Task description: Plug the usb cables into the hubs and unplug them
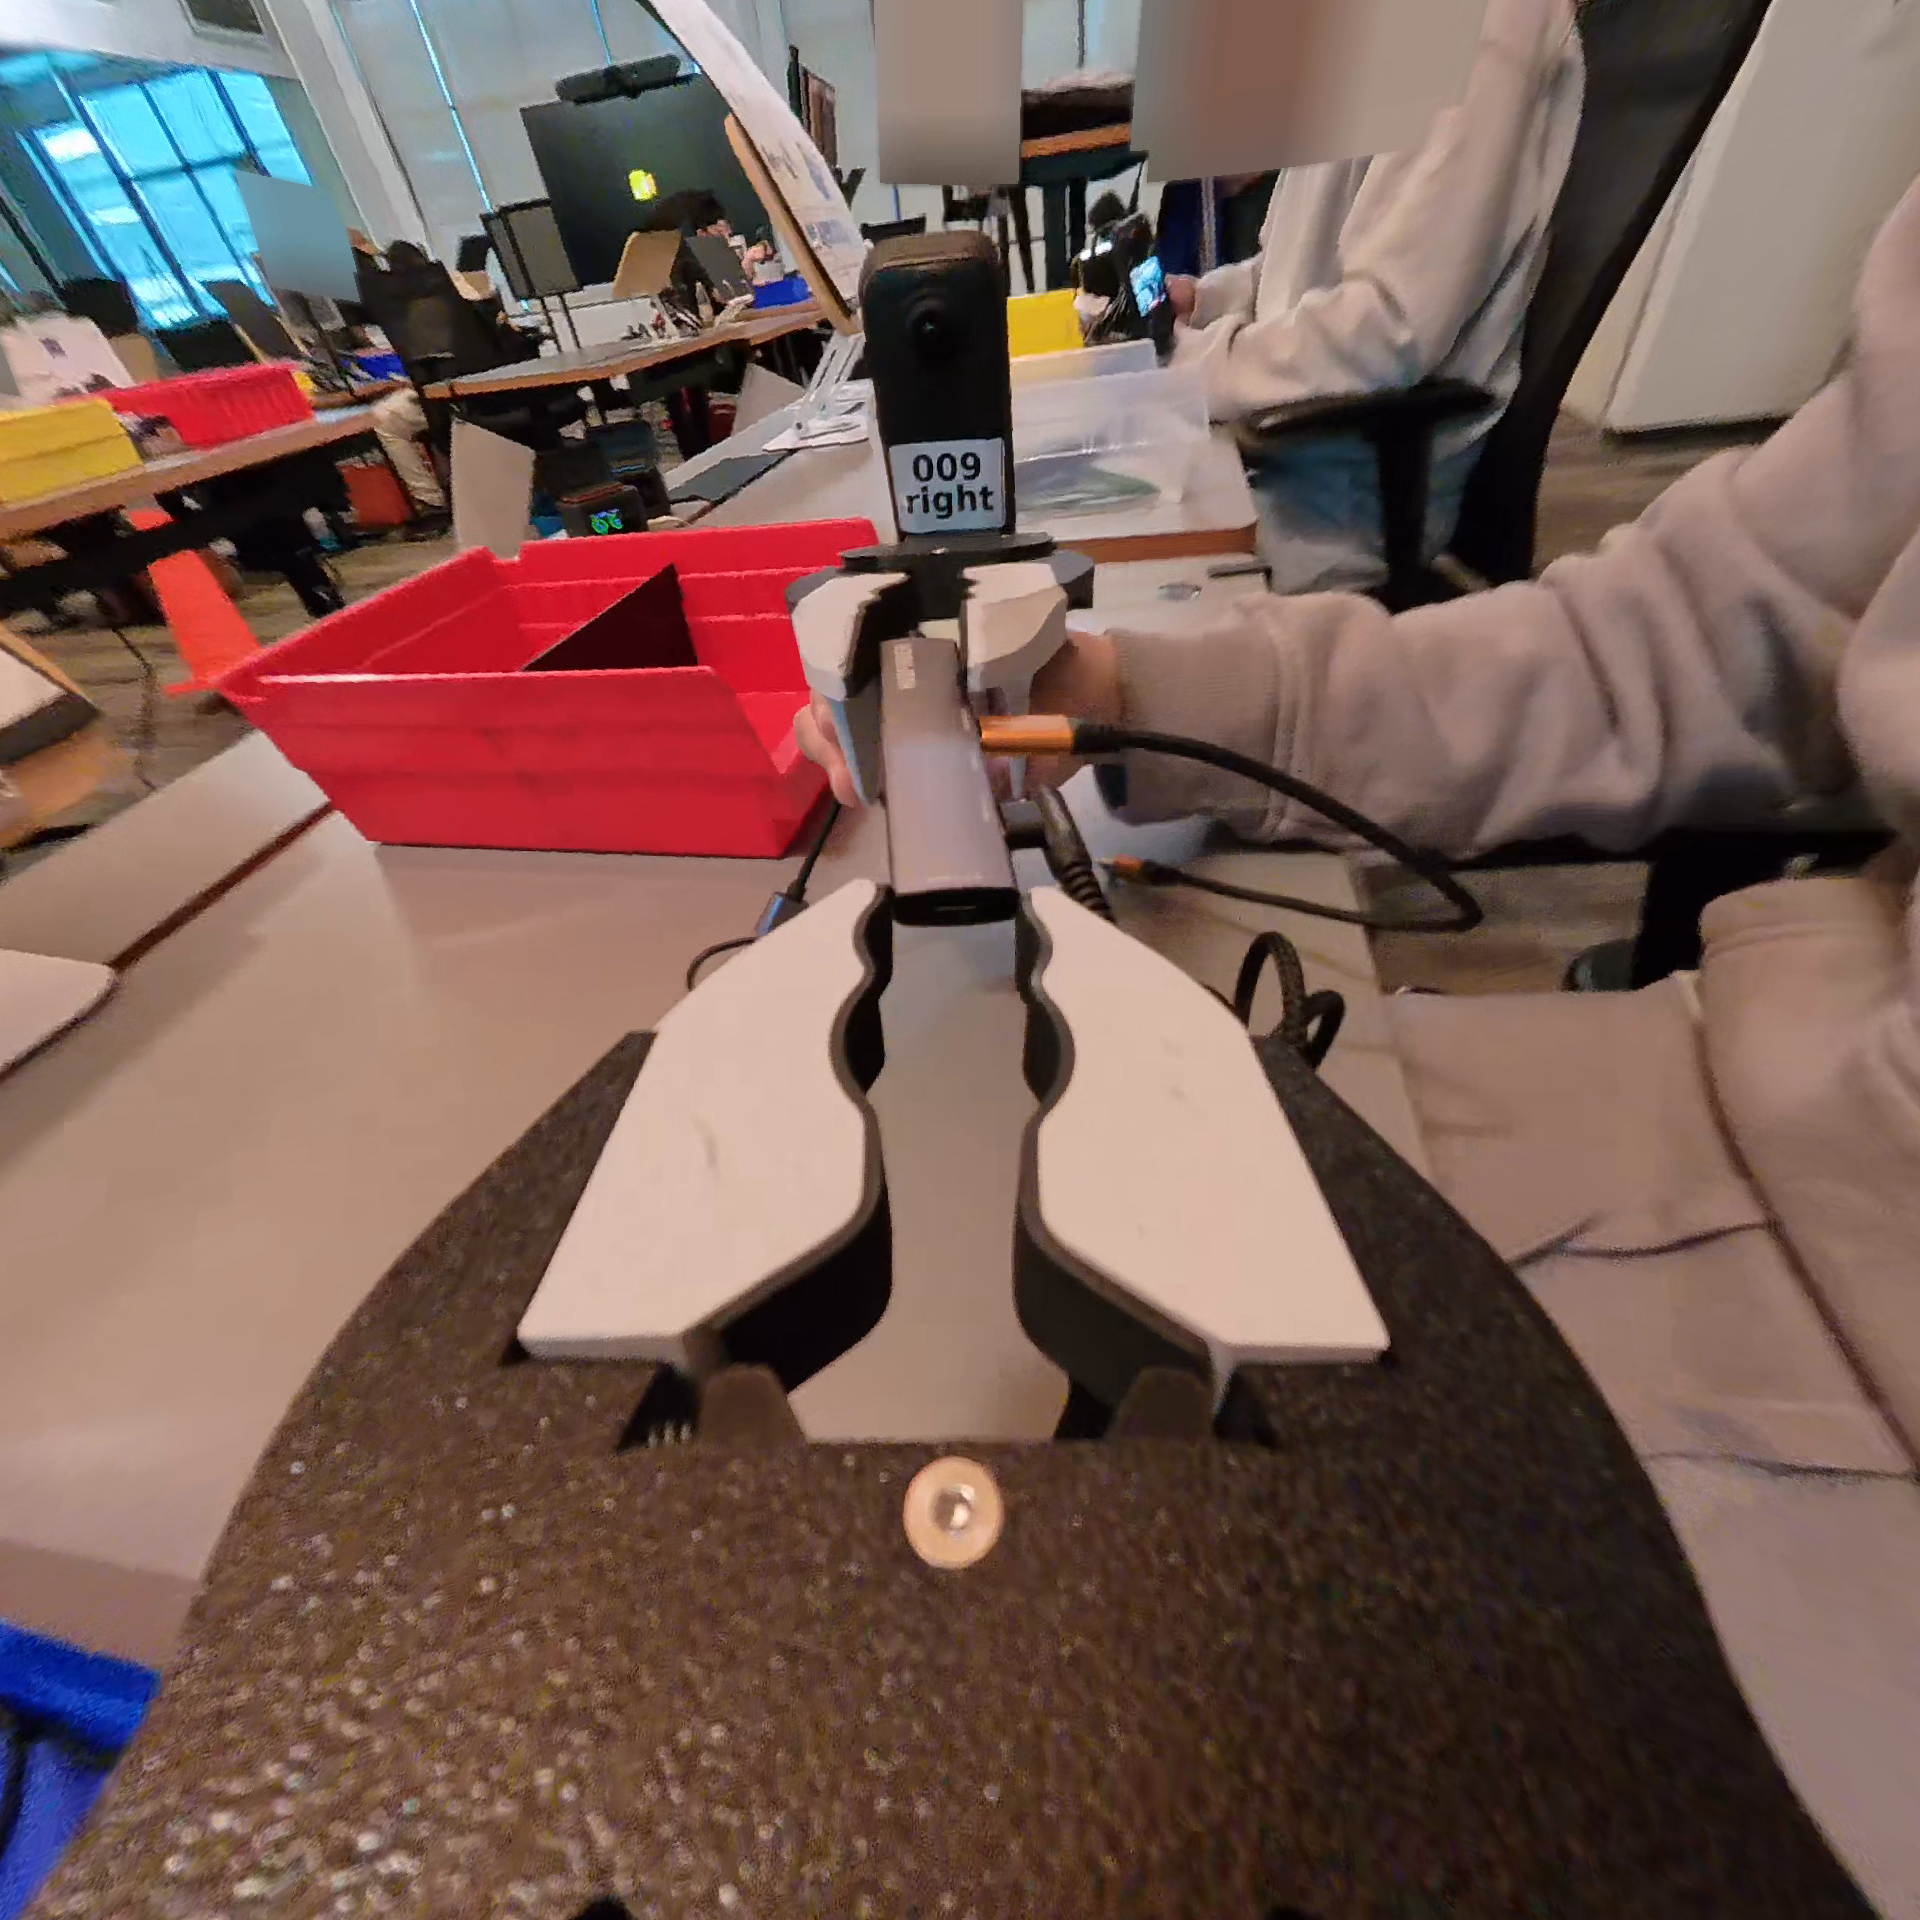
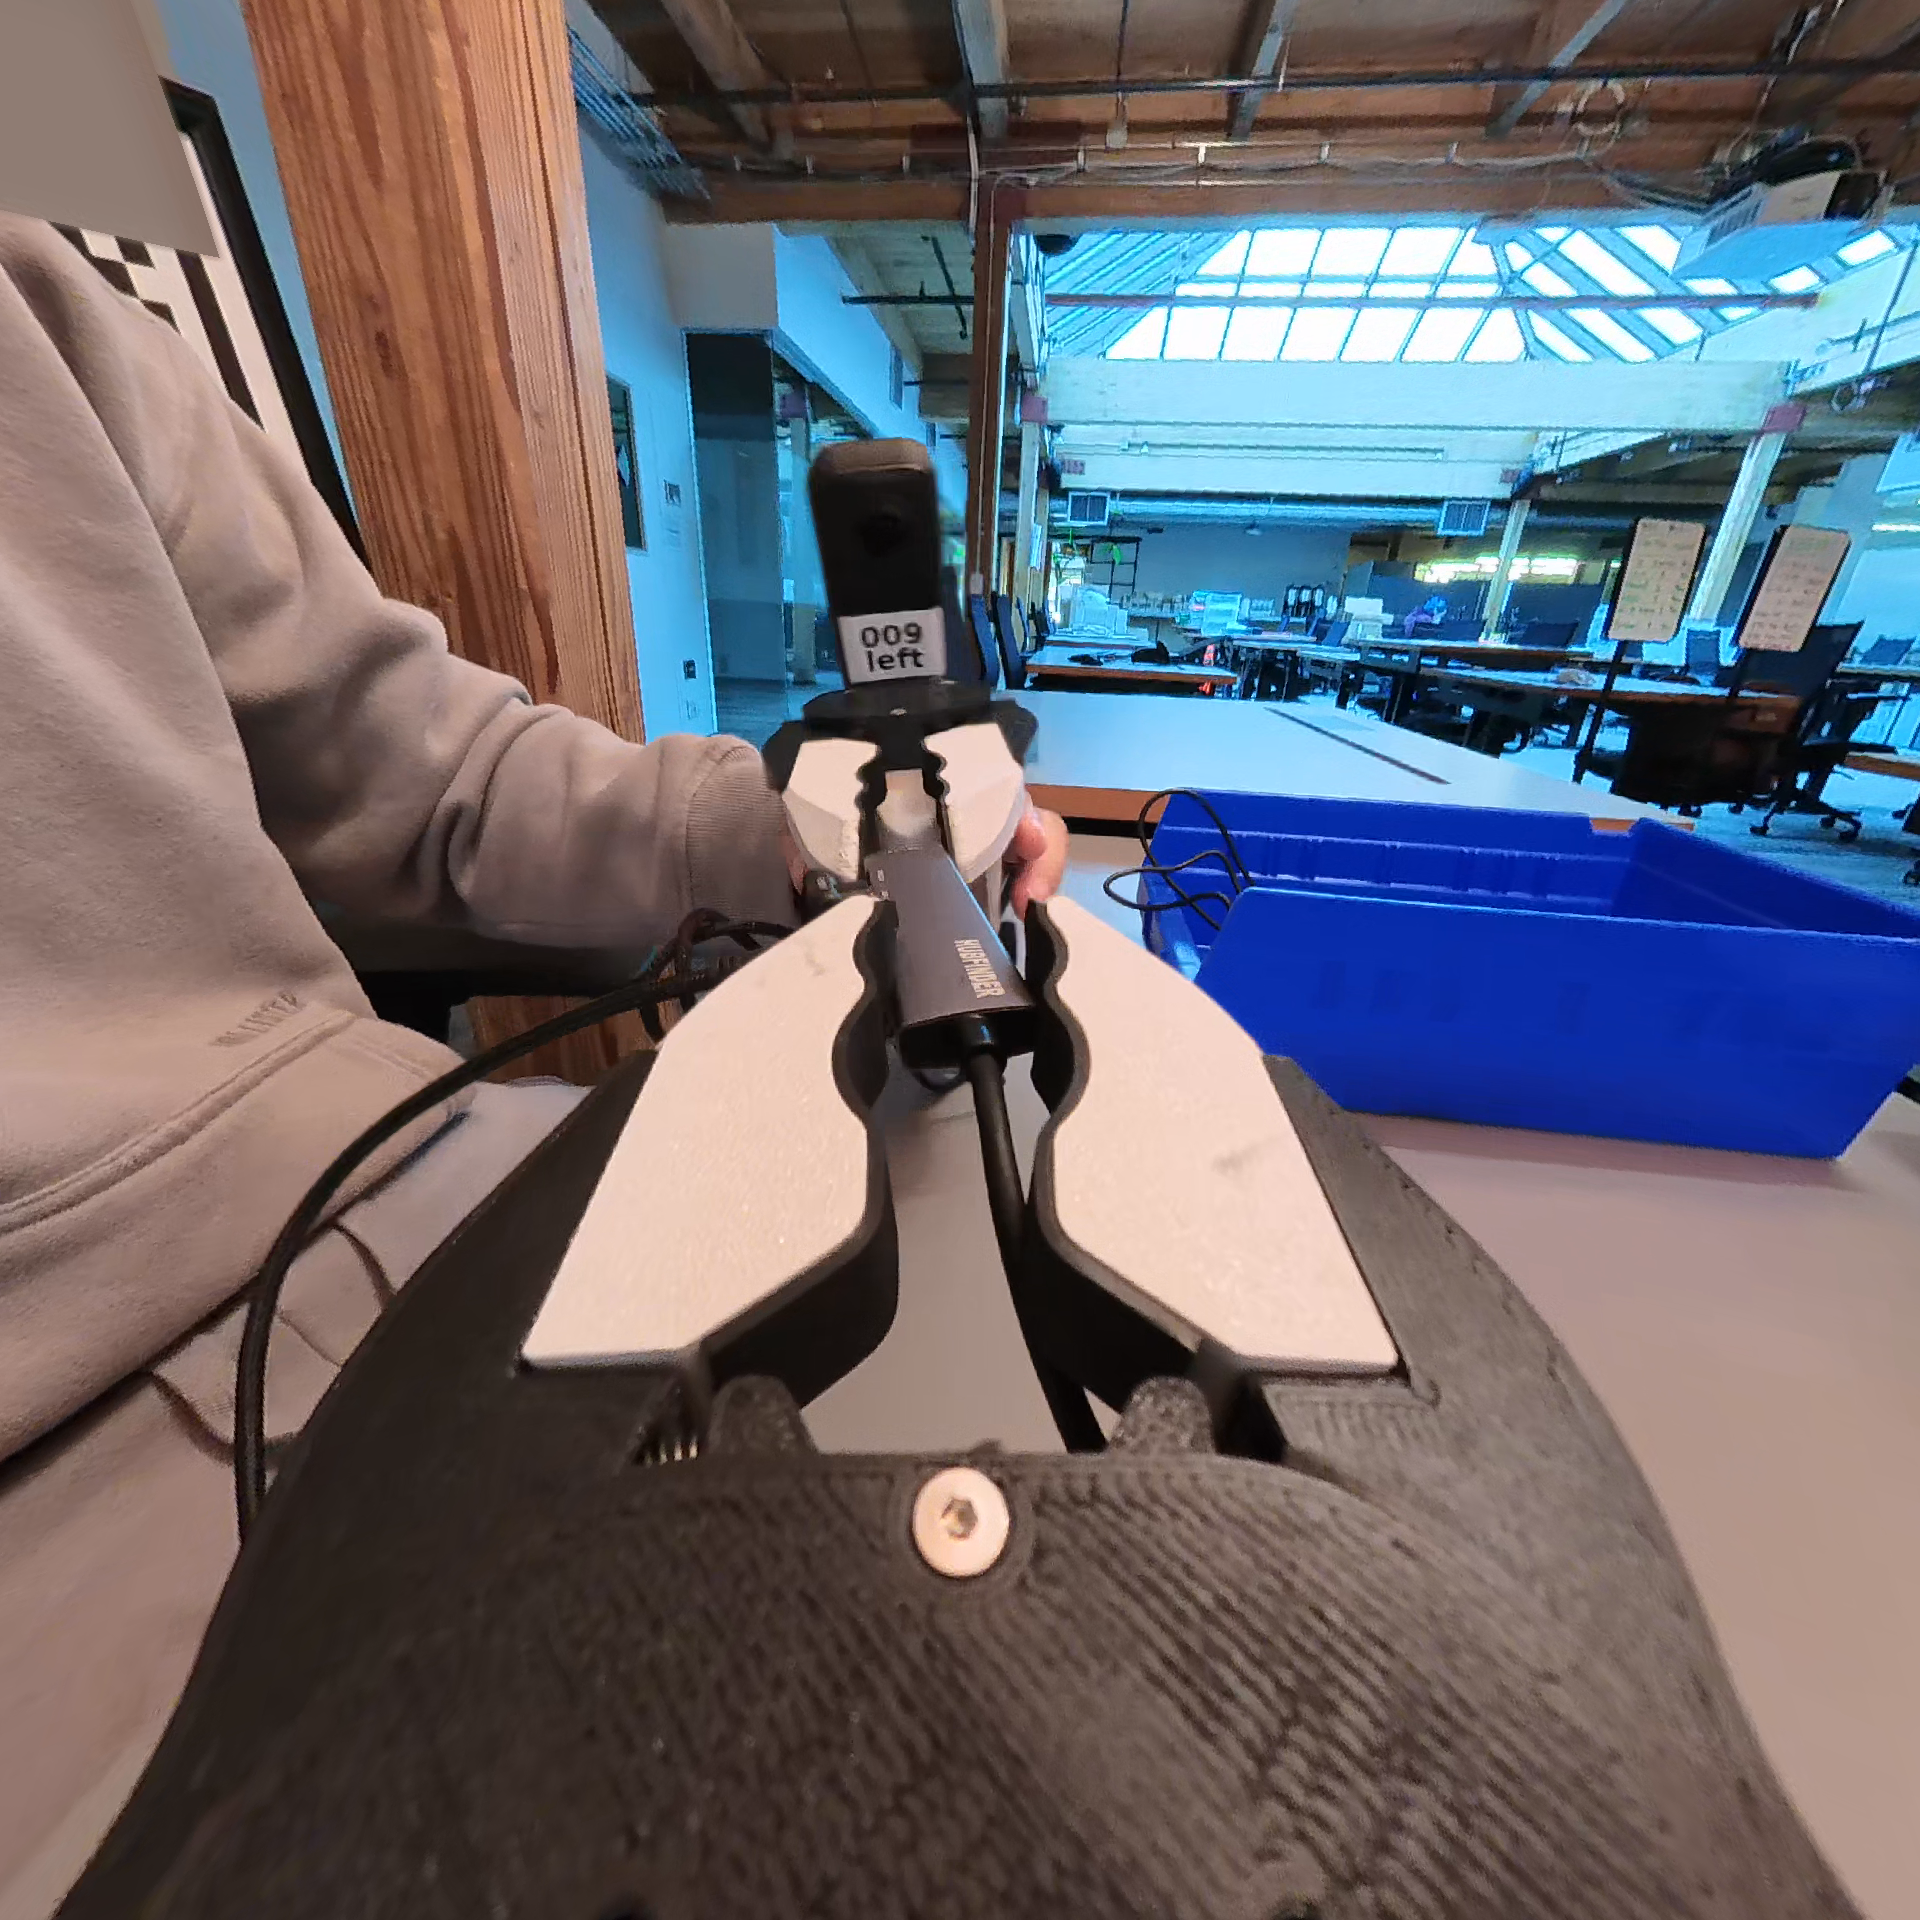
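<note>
Left wrist view, near to far: the left gripper (image 1: 954,914) has its two white fingers (image 1: 727,1122) either side of the near end of a grey USB hub (image 1: 940,790). The tips sit at the hub's sides, but whether they are clamping it or only bracketing it cannot be told.

At the hub's far end the right gripper (image 1: 935,665) is clenched on the same bar, so the hub spans the gap between the two grippers above the table (image 1: 312,1039). An orange-collared USB plug (image 1: 1023,736) is seated in the hub's side port, on the right of the left gripper's axis, and its black braided cable (image 1: 1351,831) loops down to the table.

Right wrist view: the right gripper (image 2: 956,997) grasps the hub (image 2: 956,966) near the end from which the hub's own black lead (image 2: 997,1164) runs back between the fingers. The left gripper (image 2: 899,821) faces it from beyond.

The step appears to be the unplugging stage. The next move probably calls for one gripper to steady the hub while the other lets go, reaches the orange plug and pulls it straight out along the port.

Surroundings: a red bin (image 1: 520,727) stands ahead and left of the left gripper, and a blue bin (image 2: 1558,977) ahead and right of the right gripper. Slack cable coils (image 1: 1288,997) just right of the left fingers could snag.
</note>
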The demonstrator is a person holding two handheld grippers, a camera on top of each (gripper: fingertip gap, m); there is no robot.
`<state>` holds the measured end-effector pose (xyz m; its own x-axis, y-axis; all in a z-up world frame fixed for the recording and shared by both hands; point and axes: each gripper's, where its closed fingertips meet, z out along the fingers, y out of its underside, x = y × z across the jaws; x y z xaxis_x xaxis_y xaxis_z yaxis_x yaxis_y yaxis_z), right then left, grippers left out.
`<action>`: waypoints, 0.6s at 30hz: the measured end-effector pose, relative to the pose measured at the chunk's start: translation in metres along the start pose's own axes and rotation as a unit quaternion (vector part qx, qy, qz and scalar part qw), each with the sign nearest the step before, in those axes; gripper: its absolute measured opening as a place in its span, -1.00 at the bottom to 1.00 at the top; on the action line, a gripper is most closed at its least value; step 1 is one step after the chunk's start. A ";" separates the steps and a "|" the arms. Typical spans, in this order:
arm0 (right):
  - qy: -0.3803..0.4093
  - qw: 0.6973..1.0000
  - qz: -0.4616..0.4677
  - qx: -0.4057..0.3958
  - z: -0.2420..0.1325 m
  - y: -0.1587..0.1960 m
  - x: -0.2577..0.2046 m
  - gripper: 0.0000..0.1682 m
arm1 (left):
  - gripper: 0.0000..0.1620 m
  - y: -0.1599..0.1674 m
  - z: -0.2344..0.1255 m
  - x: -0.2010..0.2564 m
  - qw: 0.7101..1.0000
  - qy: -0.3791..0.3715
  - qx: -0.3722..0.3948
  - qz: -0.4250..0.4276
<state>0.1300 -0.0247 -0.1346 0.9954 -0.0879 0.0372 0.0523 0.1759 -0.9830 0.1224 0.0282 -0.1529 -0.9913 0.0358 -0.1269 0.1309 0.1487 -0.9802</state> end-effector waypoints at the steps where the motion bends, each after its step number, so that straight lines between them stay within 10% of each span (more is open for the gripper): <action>1: -0.001 1.000 -0.001 0.003 0.000 0.000 0.000 -0.71 | -0.74 0.000 0.000 0.000 1.000 -0.005 -0.001 0.014; 9: 0.021 0.999 0.007 0.024 -0.005 -0.004 0.008 -0.74 | -0.74 0.002 0.006 -0.001 0.999 -0.031 -0.022 0.034; 18: 0.286 0.949 -0.074 -0.109 -0.026 -0.035 0.060 -0.26 | -0.74 0.007 -0.017 -0.049 0.966 -0.257 -0.037 0.003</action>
<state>0.1858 -0.0619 -0.1024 0.7689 -0.6250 0.1347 0.1075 -0.0813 -0.9909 0.1725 0.0448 -0.1512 -0.8650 -0.4558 -0.2098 0.1184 0.2208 -0.9681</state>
